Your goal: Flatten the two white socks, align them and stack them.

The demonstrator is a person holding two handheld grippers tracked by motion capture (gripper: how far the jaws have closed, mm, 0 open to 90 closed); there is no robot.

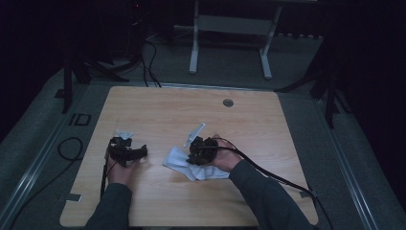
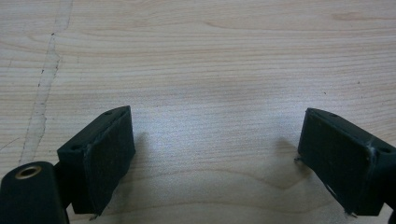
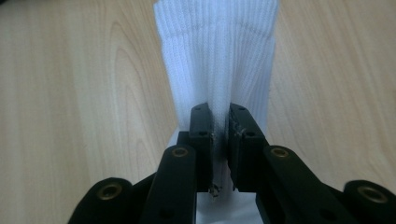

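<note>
Pinching white sock (image 3: 219, 60), right tongs (image 3: 219, 135), toe probably hidden.

Close view looking down on a pale wood-grain table (image 2: 210, 60). The left gripper (image 2: 215, 158) rises from the bottom edge, its two black padded jaws spread wide apart with bare wood between them. A faint pale scuff line (image 2: 44, 88) runs down the wood near the picture's left edge.

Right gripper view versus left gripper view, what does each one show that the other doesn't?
Right gripper view: the right gripper pinching a fold of a white ribbed sock between its fingers. Left gripper view: the left gripper with its fingers set wide apart and nothing between them. Both: the light wooden table under the fingers.
</note>
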